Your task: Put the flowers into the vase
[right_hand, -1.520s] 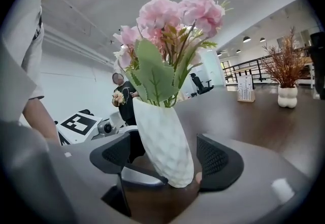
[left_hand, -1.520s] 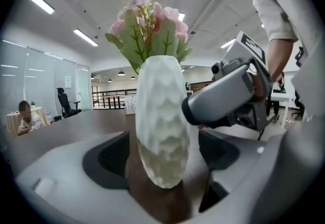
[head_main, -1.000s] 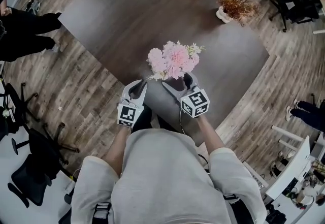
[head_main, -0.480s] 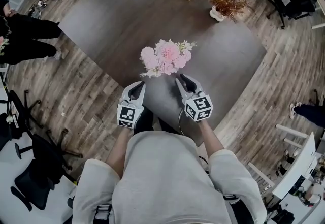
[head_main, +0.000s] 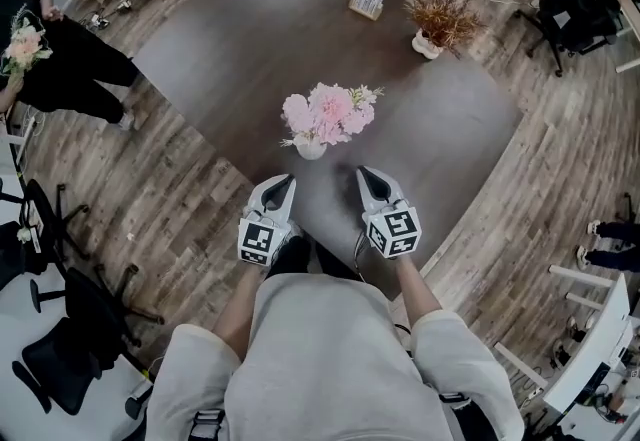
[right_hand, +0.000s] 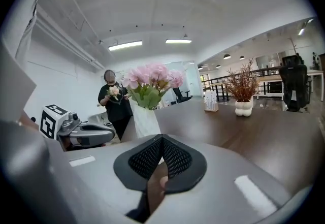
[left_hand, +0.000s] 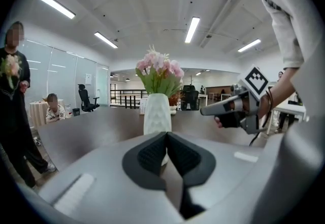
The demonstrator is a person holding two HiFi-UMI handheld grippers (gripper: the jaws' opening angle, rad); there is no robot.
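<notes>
Flowers (head_main: 330, 114), pink with green leaves, upright in white ribbed vase (head_main: 310, 149); left claw (head_main: 283, 181) and right claw (head_main: 367, 174) closed, empty.

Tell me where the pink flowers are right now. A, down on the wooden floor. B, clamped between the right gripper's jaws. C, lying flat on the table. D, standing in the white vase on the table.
D: the pink flowers stand upright with their stems down in the white vase, which rests on the dark table ahead of the person.
</notes>
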